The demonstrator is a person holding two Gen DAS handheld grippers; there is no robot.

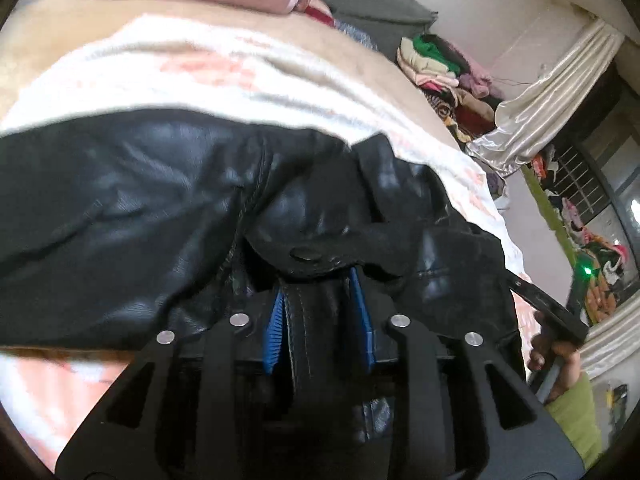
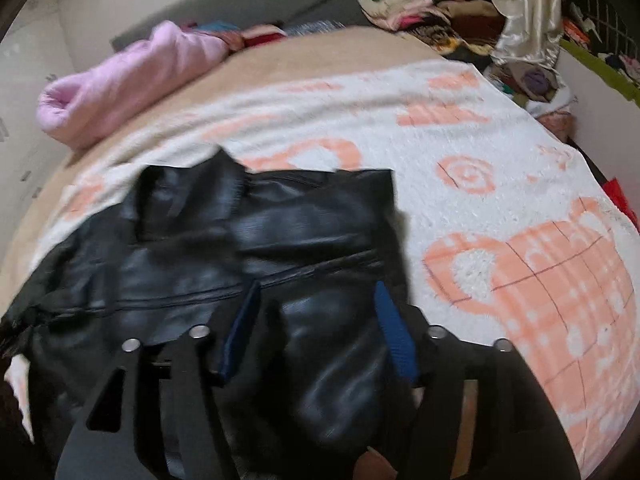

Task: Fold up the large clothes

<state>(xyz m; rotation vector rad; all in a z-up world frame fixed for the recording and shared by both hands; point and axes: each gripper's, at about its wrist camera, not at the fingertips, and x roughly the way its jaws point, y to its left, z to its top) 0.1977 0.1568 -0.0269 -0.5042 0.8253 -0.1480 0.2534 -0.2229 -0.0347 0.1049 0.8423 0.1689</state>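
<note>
A black leather jacket (image 1: pixel 140 208) lies crumpled on a white blanket with orange patterns (image 1: pixel 200 76). In the left wrist view a stitched fold of the jacket sits between the blue pads (image 1: pixel 274 328) of my left gripper (image 1: pixel 317 284). The jaws stand slightly apart and the pads do not clamp the fold. In the right wrist view the jacket (image 2: pixel 280 232) spreads across the blanket (image 2: pixel 500 160). My right gripper (image 2: pixel 316 288) is open just above it, with a bulge of leather between its widely spread fingers.
A pink padded garment (image 2: pixel 132 80) lies at the bed's far left. Piles of mixed clothes (image 2: pixel 420 8) and a cream curtain (image 1: pixel 552 92) stand beyond the far right corner. A person's hand (image 1: pixel 560 364) with a green sleeve shows at the right edge.
</note>
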